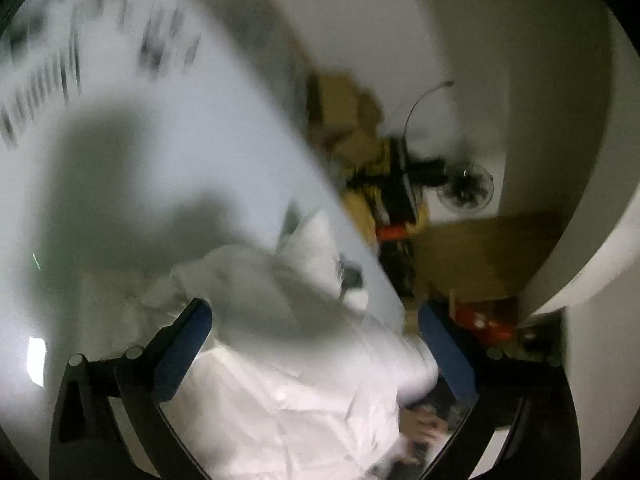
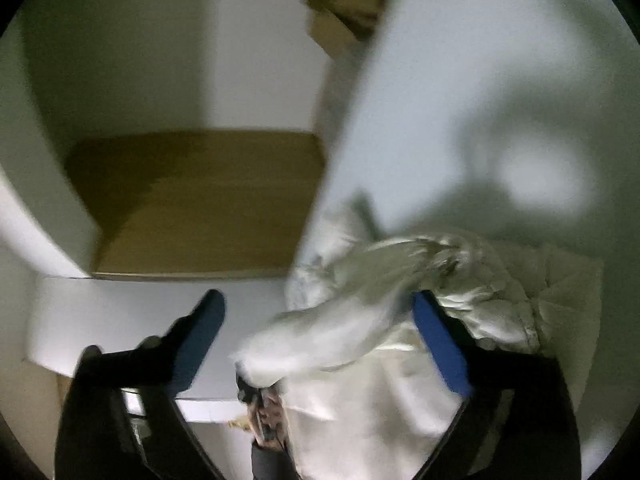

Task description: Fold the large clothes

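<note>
A large white garment lies crumpled on a pale grey-white bed or table surface, near its edge. It also shows in the right wrist view, bunched and wrinkled. My left gripper is open, its blue-padded fingers spread on either side of the cloth, just above it. My right gripper is open too, and a puffy fold of the garment lies between its fingers. Both views are blurred by motion.
A wooden floor and white walls lie beside the surface's edge. Cardboard boxes, a small fan, a bent lamp and red and yellow items stand on the floor. Dark printed marks cover the surface's far part.
</note>
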`<state>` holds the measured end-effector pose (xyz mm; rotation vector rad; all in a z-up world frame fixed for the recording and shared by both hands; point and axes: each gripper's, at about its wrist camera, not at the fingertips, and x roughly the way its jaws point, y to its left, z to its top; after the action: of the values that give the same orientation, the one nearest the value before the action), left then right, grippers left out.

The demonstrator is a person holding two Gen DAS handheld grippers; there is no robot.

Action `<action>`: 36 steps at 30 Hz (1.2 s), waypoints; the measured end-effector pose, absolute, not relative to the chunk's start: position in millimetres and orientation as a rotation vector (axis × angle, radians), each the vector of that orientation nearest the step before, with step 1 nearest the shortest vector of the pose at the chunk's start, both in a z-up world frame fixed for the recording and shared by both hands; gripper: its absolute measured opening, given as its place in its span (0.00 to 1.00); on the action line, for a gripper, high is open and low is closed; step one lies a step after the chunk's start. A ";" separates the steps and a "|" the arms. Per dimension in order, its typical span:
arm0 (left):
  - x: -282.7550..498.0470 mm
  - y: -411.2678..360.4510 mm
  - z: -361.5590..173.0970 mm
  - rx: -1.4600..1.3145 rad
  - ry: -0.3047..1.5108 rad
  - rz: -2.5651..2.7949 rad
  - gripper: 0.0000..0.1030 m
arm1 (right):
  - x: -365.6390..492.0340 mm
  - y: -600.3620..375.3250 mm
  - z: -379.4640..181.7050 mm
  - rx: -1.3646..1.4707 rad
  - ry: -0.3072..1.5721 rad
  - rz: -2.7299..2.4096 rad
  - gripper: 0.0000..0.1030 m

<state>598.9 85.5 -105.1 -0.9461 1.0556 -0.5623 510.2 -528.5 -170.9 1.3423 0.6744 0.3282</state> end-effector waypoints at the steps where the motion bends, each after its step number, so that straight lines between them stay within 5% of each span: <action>1: 591.3 94.2 -84.2 -0.914 0.995 -0.537 1.00 | 496.4 -530.7 -148.2 1.306 0.618 0.303 0.93; 5: 524.5 108.3 7.5 -0.590 0.722 -0.271 1.00 | 443.0 -502.7 -70.7 1.031 0.513 0.232 0.92; 10: 454.0 16.3 12.5 -0.296 0.607 -0.143 1.00 | 421.8 -384.0 -31.5 0.518 0.603 -0.014 0.87; 15: 463.1 -94.6 -46.7 -0.121 0.724 -0.129 0.99 | 485.8 -270.6 -90.9 0.292 0.814 -0.020 0.33; 19: 500.5 -105.1 -84.2 -0.040 0.797 -0.053 0.99 | 521.2 -257.4 -133.5 0.126 0.875 -0.160 0.33; 25: 548.8 -53.4 -160.3 -0.106 0.897 -0.040 1.00 | 544.1 -309.4 -195.2 0.171 0.946 -0.183 0.49; 31: 558.9 -40.3 -168.0 -0.103 0.898 -0.073 1.00 | 542.2 -327.8 -195.7 0.196 0.955 -0.107 0.49; 36: 556.2 -31.5 -124.9 -0.096 0.768 -0.014 1.00 | 539.2 -357.9 -170.4 0.151 0.877 -0.343 0.50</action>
<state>556.2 -31.5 -124.9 -0.0962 0.7680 -0.0138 539.2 -357.9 -170.4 0.1511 0.8766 -0.3426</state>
